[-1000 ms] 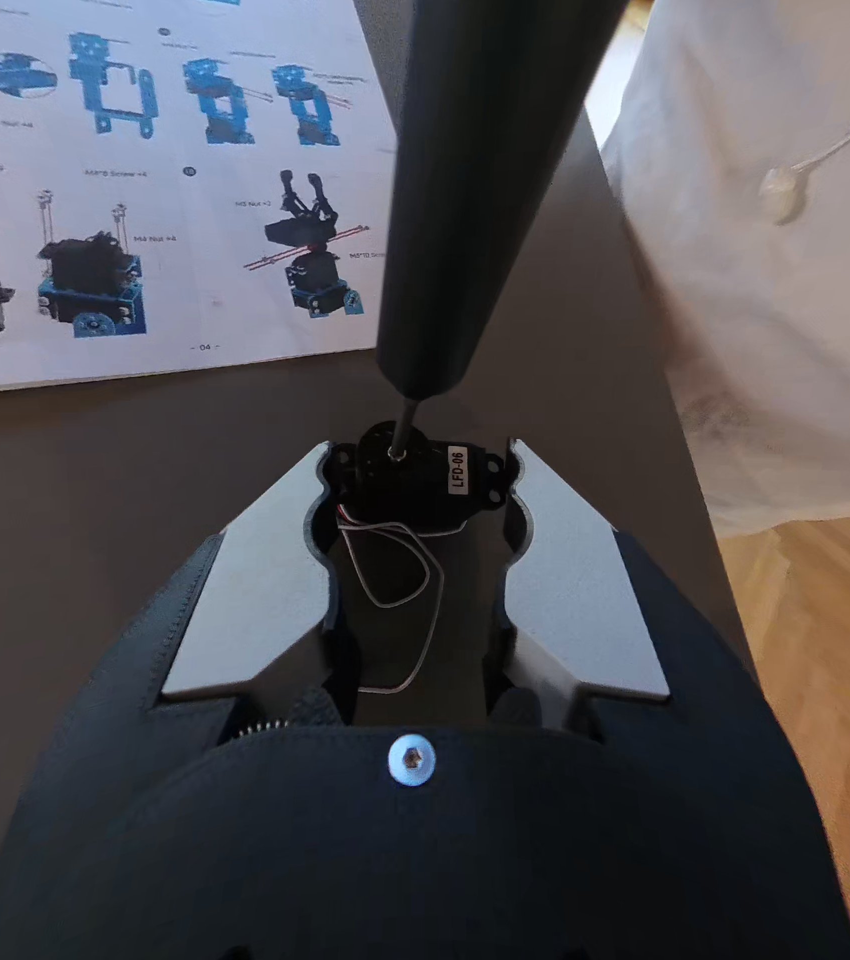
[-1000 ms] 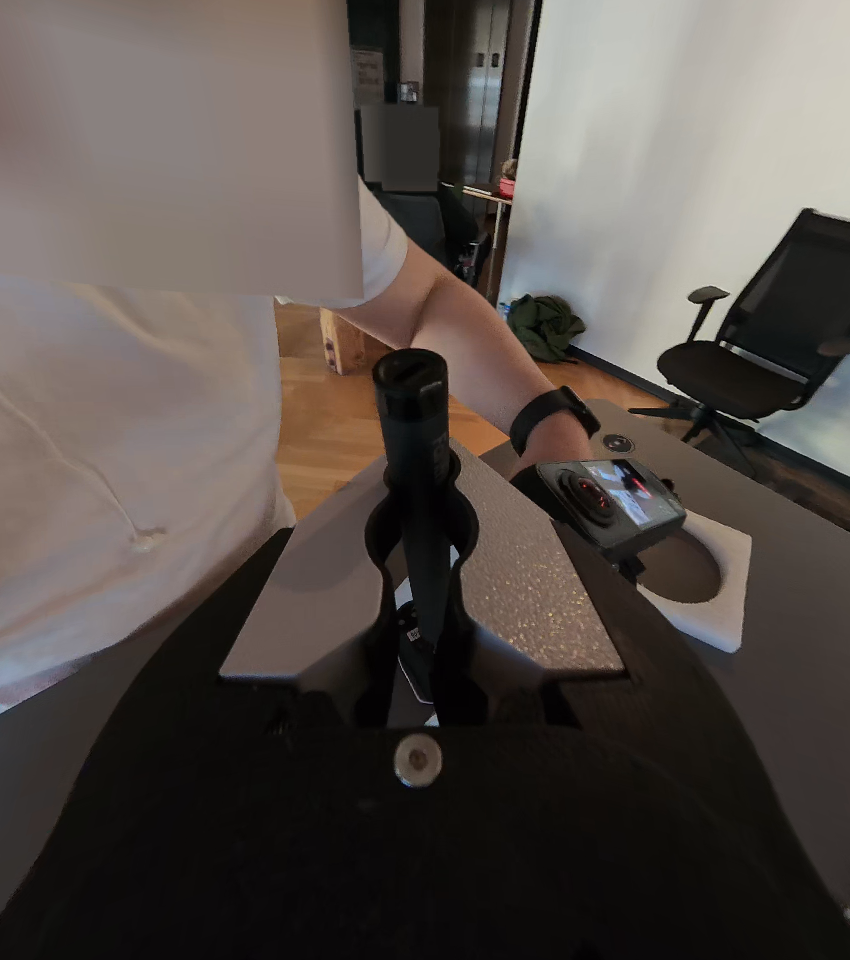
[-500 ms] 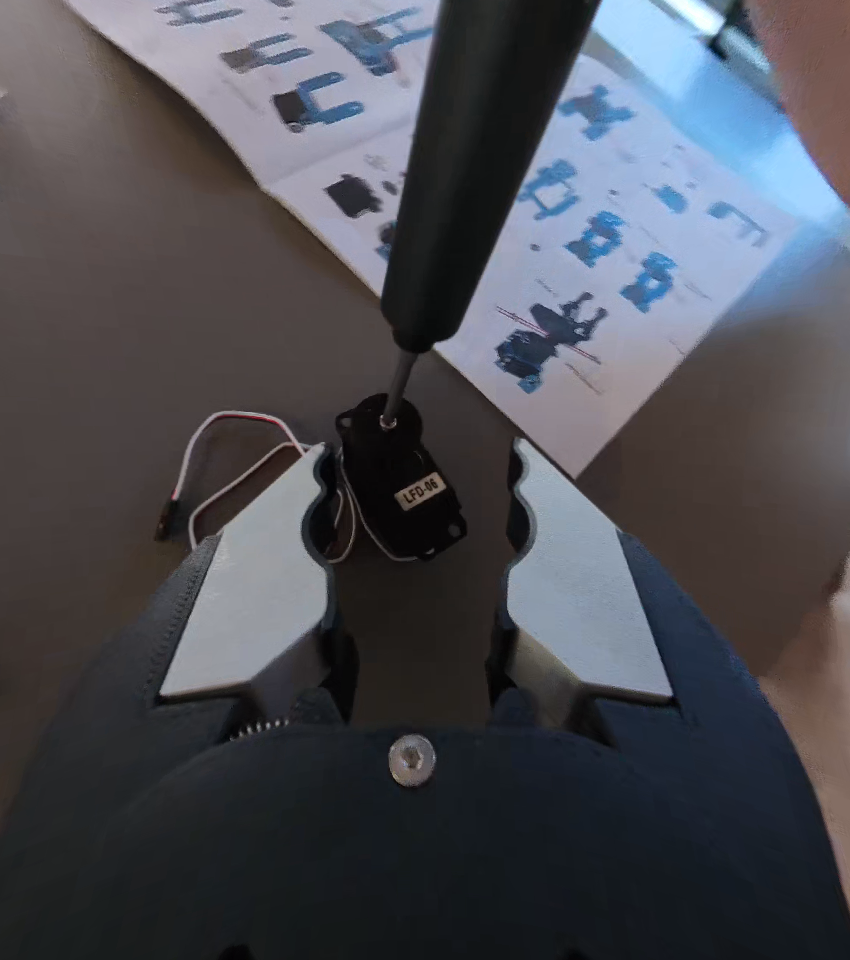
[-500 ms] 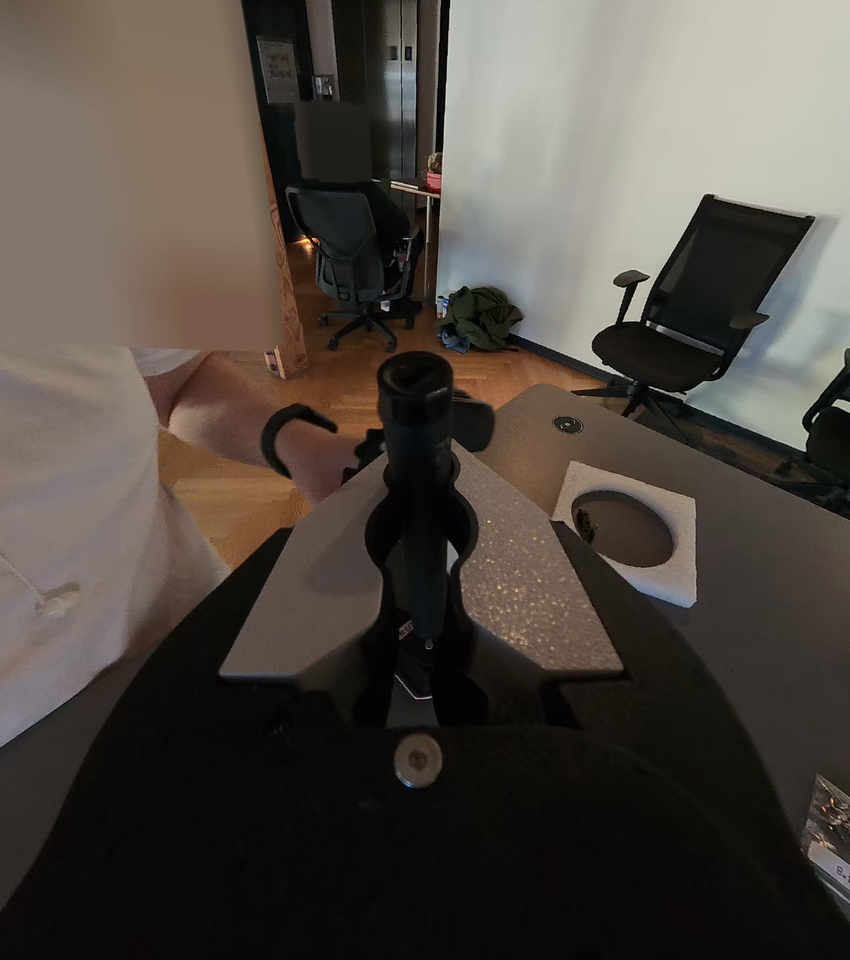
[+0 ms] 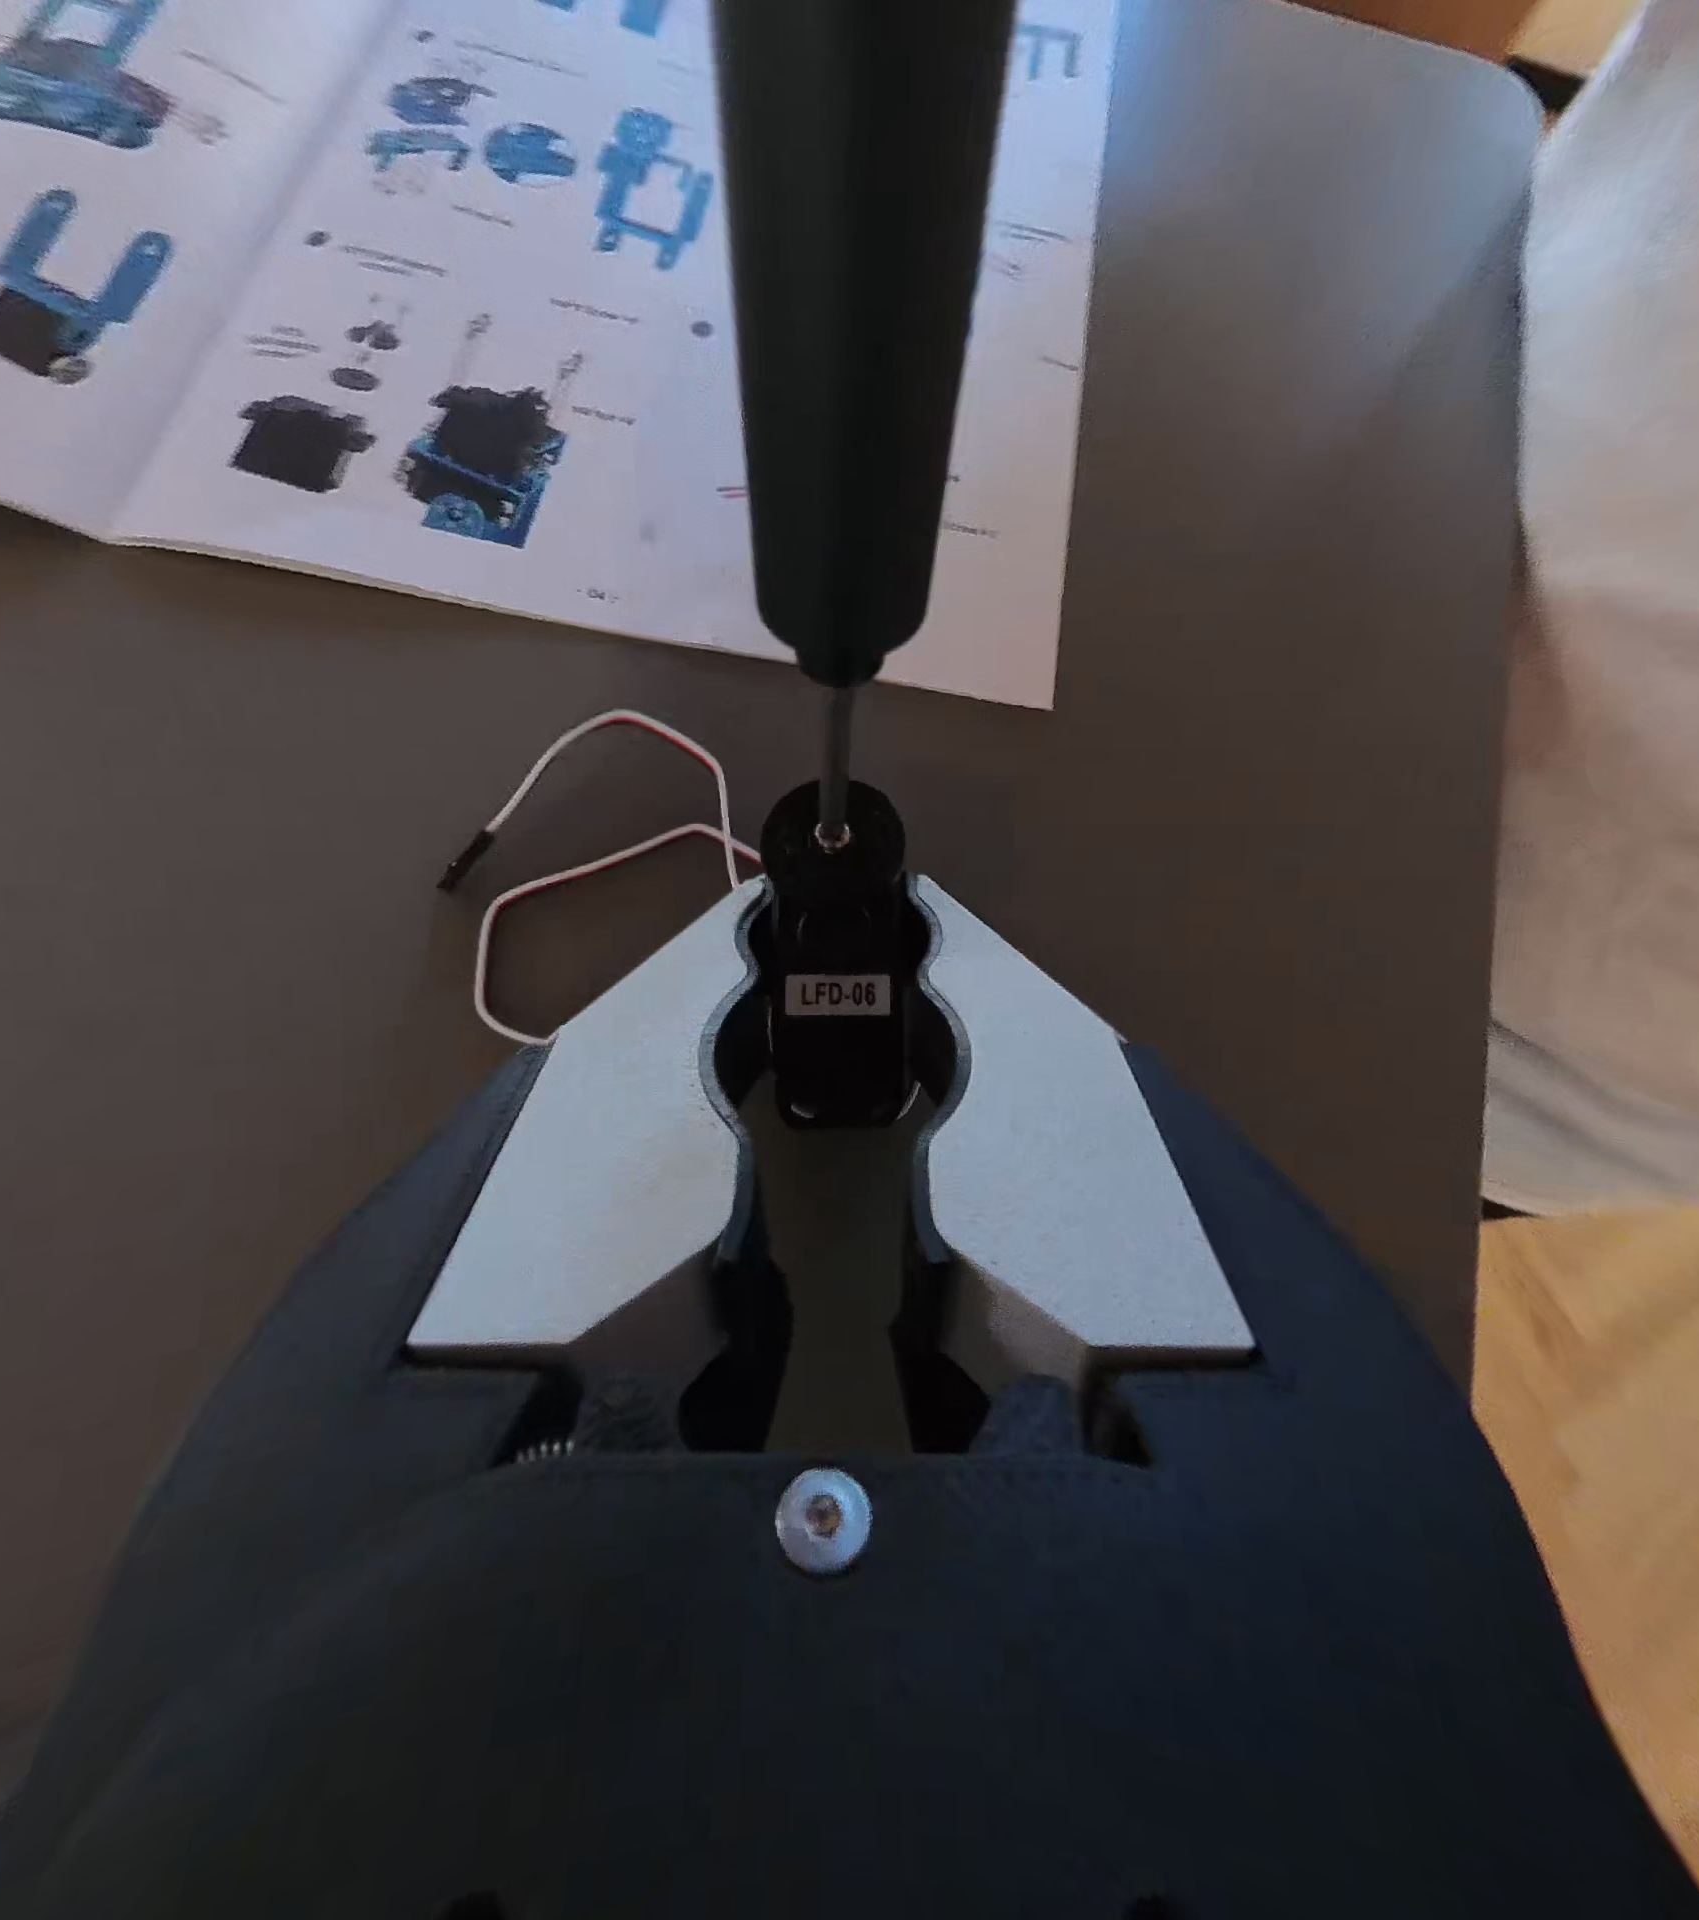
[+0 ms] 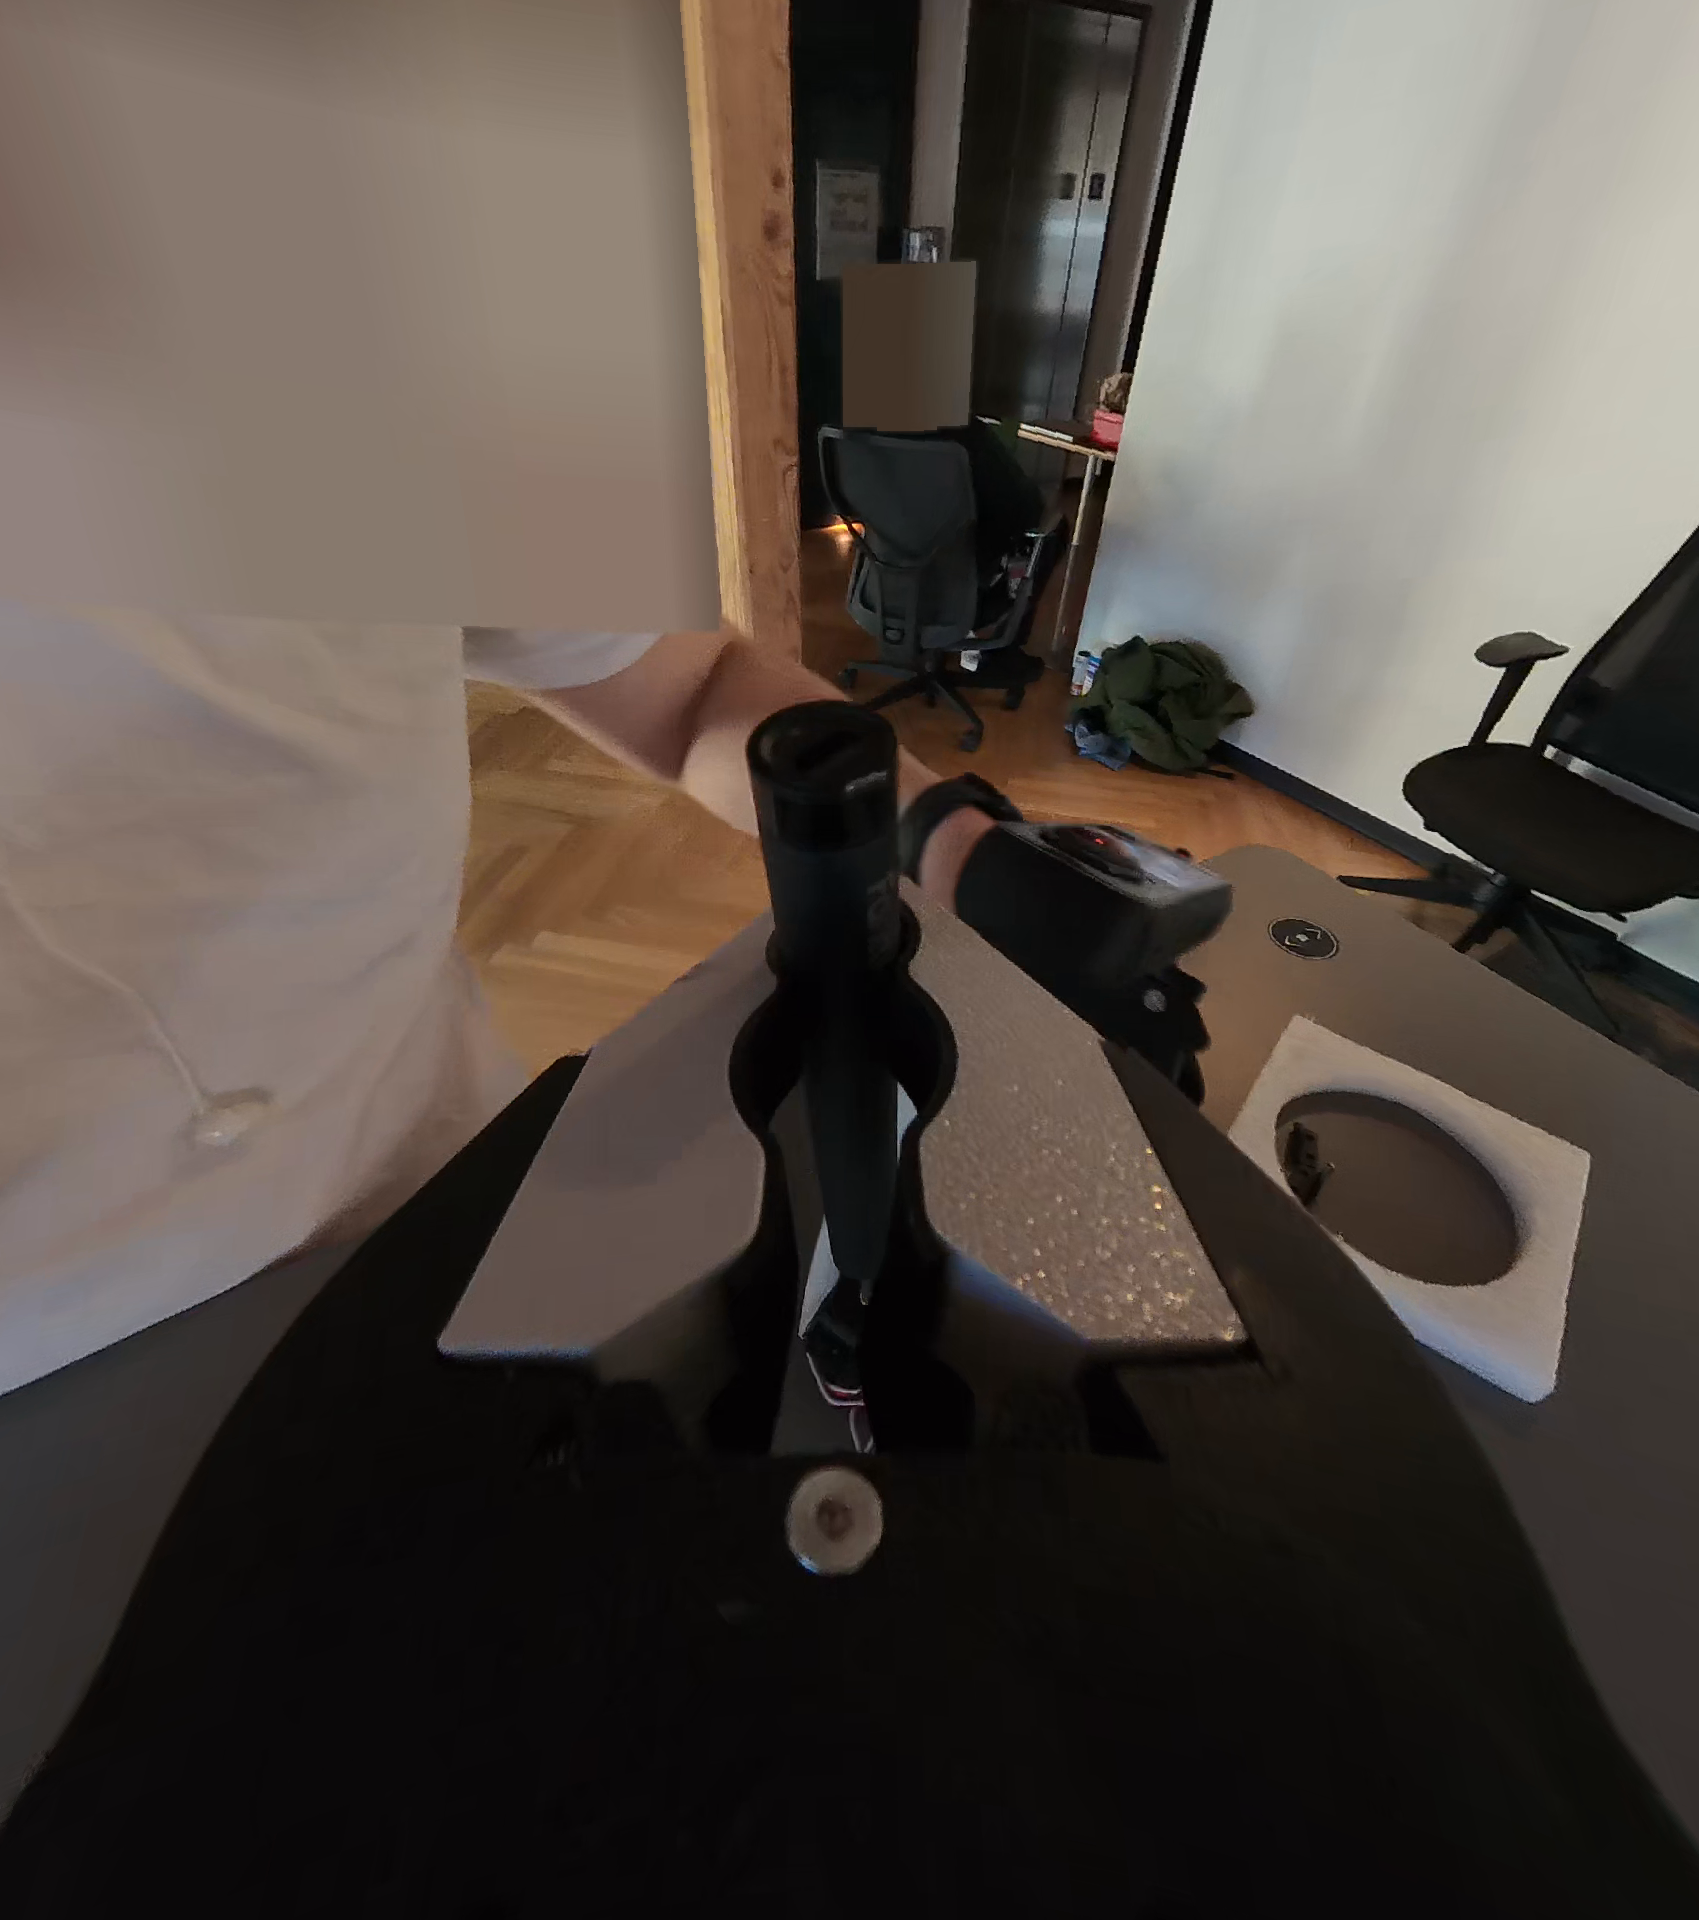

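Left gripper (image 5: 832, 940) clamped on small black servo (image 5: 832, 1023) w/ white label, resting on dark table (image 5: 201, 935). Right gripper (image 6: 840, 961) closed round black screwdriver (image 6: 840, 997), held upright, bit tip on screw in servo's round top. Red/white servo wire (image 5: 606, 821) looping just left on table. Beyond, open instruction sheet (image 5: 357, 291) flat. White foam square (image 6: 1416, 1205) w/ round cutout farther right.

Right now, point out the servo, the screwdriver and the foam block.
servo (image 5: 832, 1049), left wrist view, body by its label.
screwdriver (image 5: 850, 312), left wrist view, on the handle.
foam block (image 6: 1510, 1320), right wrist view, white rim.
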`<state>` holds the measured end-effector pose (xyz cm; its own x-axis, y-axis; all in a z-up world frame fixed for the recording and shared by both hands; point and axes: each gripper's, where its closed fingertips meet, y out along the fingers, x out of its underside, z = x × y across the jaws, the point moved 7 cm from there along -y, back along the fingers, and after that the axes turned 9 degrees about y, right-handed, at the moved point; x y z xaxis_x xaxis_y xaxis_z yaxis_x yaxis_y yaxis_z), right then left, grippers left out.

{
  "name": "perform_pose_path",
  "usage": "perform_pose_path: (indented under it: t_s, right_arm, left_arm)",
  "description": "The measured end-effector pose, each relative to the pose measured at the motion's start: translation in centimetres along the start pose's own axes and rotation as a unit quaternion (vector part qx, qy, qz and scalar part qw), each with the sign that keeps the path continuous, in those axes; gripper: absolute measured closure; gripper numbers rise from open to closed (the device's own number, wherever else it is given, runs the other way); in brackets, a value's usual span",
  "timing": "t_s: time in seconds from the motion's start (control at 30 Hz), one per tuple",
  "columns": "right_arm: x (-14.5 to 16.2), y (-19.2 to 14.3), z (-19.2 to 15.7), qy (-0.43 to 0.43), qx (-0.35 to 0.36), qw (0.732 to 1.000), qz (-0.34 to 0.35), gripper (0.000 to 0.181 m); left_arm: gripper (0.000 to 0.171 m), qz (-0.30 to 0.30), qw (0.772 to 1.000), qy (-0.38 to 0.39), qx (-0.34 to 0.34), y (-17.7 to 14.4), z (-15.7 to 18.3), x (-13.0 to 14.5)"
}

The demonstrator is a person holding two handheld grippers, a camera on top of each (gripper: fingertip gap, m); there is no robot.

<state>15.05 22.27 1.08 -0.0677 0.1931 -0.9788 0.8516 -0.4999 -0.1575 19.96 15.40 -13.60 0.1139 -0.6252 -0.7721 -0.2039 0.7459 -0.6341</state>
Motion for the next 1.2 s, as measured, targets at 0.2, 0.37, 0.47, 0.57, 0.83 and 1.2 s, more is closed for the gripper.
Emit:
perform_pose_path:
  t_s: [0.2, 0.37, 0.47, 0.57, 0.83, 1.2]
  right_arm:
    - [-0.4, 0.6, -0.2, -0.012, -0.002, 0.999, -0.030, 0.174]
    - [-0.4, 1.1, -0.1, -0.007, 0.013, 0.999, -0.040, 0.168]
    - [-0.4, 1.2, -0.2, -0.010, 0.024, 0.999, -0.038, 0.174]
    - [-0.4, 1.2, -0.2, -0.009, 0.028, 0.999, -0.036, 0.172]
    - [-0.3, 1.1, -0.2, -0.009, 0.027, 0.999, -0.028, 0.173]
    - [-0.4, 1.3, -0.4, -0.014, 0.032, 0.999, -0.041, 0.172]
  left_arm:
    - [0.151, 0.006, 0.997, 0.046, 0.058, 0.1, -0.7, 0.0]
    - [0.138, -0.028, 0.998, 0.049, 0.026, 0.0, -0.8, 0.4]
    - [0.124, -0.030, 0.998, -0.024, -0.045, -1.2, -0.1, 1.2]
    - [0.103, 0.036, 0.977, -0.113, -0.177, -2.4, 1.0, 0.8]
    - [0.053, 0.025, 0.823, -0.264, -0.502, -0.9, 3.0, -1.6]
    - [0.107, -0.012, 0.841, -0.349, -0.414, 1.7, 2.1, -1.1]
